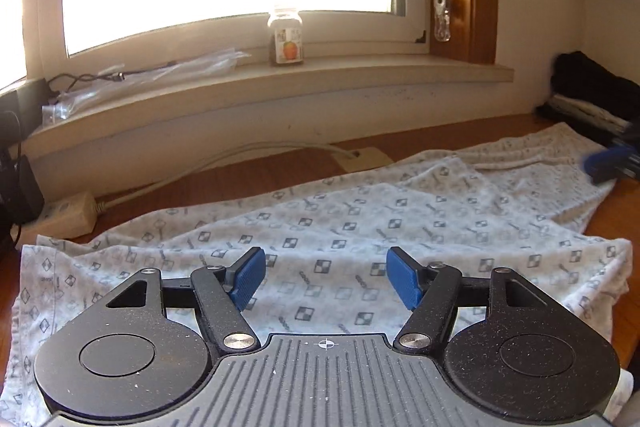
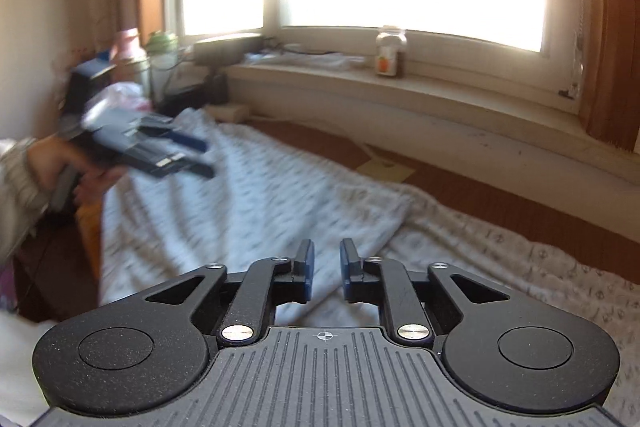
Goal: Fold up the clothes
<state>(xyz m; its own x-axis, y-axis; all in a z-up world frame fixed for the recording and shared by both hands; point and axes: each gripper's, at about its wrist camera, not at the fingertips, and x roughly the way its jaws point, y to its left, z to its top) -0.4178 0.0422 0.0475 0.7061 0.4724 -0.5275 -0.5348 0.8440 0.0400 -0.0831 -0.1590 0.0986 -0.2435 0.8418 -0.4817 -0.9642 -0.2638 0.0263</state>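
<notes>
Left gripper (image 1: 326,277) stands wide open above the patterned white garment (image 1: 360,203), gripping nothing; right gripper (image 2: 325,271) is narrowly parted, empty; cloth lies rumpled, partly folded.

The garment (image 1: 360,211) is spread across the table (image 1: 256,175). Behind it, a jar (image 1: 285,35) is set on the windowsill (image 1: 360,75); folded clothes (image 1: 596,99) are stacked at the right.
</notes>
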